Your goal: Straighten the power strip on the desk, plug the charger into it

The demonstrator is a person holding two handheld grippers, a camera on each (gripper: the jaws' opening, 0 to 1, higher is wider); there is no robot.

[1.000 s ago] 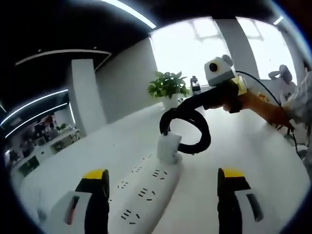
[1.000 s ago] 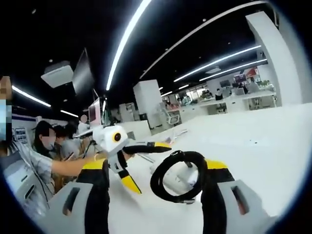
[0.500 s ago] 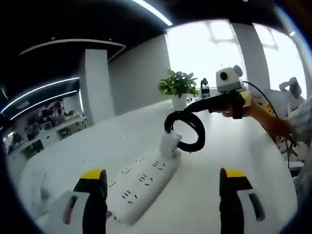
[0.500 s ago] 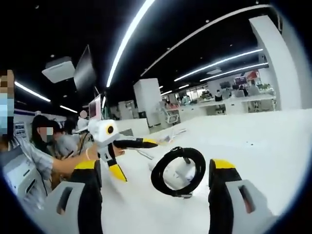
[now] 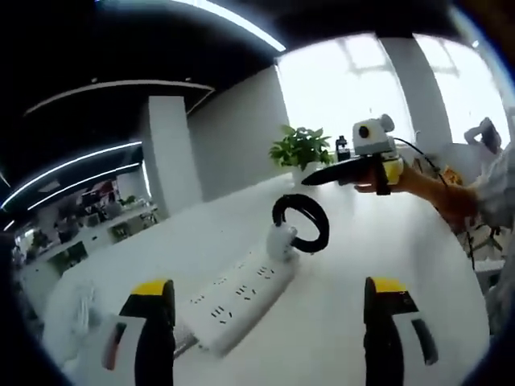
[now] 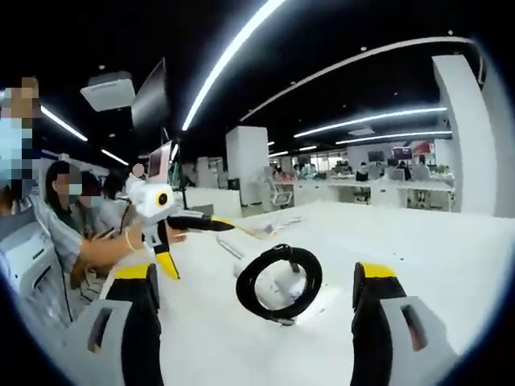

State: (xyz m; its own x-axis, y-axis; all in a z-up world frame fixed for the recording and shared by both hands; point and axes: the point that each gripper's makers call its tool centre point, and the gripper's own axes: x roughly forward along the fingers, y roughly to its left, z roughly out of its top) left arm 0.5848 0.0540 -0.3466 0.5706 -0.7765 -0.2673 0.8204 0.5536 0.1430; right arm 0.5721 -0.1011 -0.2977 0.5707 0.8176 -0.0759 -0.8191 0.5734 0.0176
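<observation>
White strip: lies flat on the white desk, running diagonally away from the camera in the left gripper view; several socket groups show on its top face; its near end lies between the left gripper's 2 jaws, well ahead of them
Charger: white block standing upright in the strip's far end, plugged in; in the right gripper view it sits behind the cable loop
Cable: thick and black, coiled in 1 round loop that rises from the charger; in the right gripper view the loop stands between that gripper's jaws, clear of both
Left gripper: jaws wide apart, yellow-tipped, holding nothing; above the desk near the strip's near end; in the right gripper view it is held by a hand to the left
Right gripper: jaws wide apart, empty; in the left gripper view it hangs above and beyond the loop, apart from it, held by a hand
Plant: green, potted, at the desk's far edge
People: standing at the left in the right gripper view
</observation>
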